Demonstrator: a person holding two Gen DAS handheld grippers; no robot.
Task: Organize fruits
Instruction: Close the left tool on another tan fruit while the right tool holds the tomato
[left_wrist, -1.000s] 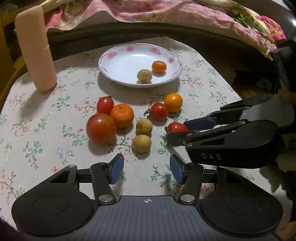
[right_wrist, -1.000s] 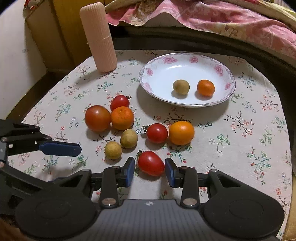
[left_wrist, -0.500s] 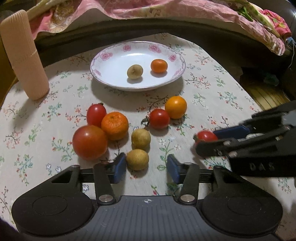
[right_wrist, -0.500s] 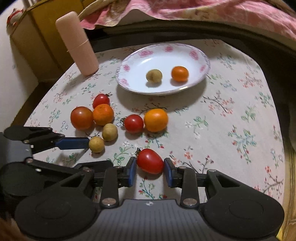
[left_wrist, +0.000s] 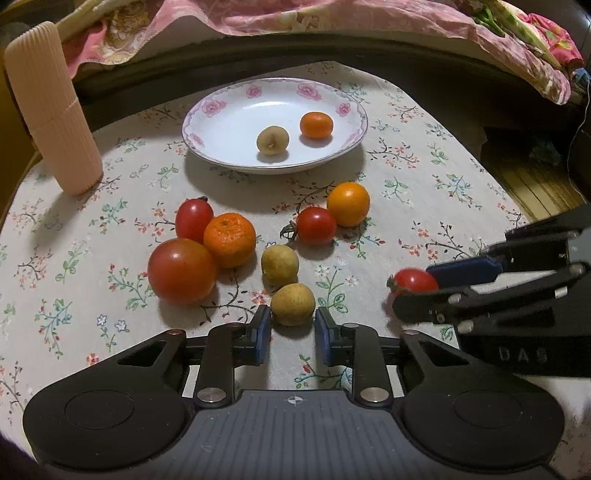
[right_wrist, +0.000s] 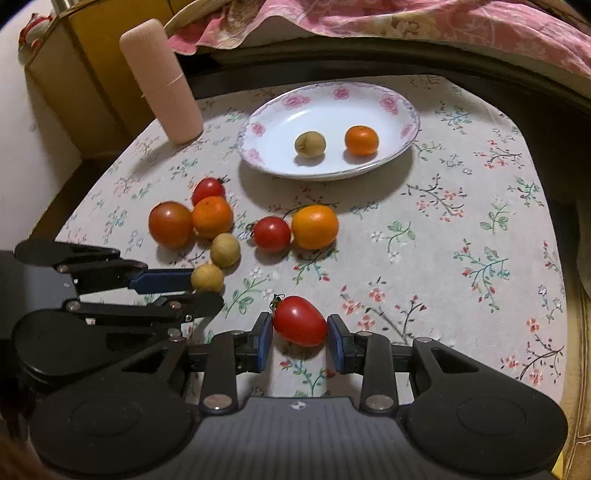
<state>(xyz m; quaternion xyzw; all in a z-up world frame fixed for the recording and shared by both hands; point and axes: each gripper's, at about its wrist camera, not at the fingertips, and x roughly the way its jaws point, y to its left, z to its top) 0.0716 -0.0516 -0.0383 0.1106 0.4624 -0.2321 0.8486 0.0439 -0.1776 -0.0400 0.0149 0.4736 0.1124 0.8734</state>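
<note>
Each gripper grips one fruit low over the floral cloth.

The left gripper (left_wrist: 292, 326) has just been closing, and its blue pads now clasp a tan fruit (left_wrist: 293, 304); the right gripper (right_wrist: 300, 334) pinches an oval tomato (right_wrist: 300, 320) between its pads. Just beyond lies a second tan fruit (left_wrist: 279, 264). To its left a big tomato (left_wrist: 181, 270), a mandarin (left_wrist: 229, 239) and a small tomato (left_wrist: 194, 219) touch in a cluster. To its right a stemmed tomato (left_wrist: 316, 225) sits against an orange (left_wrist: 348, 204). Farther back the plate (left_wrist: 207, 110) holds a tan fruit and a small mandarin (left_wrist: 316, 125), apart. A ribbed pink cylinder (left_wrist: 51, 110) stands upright at far left.
</note>
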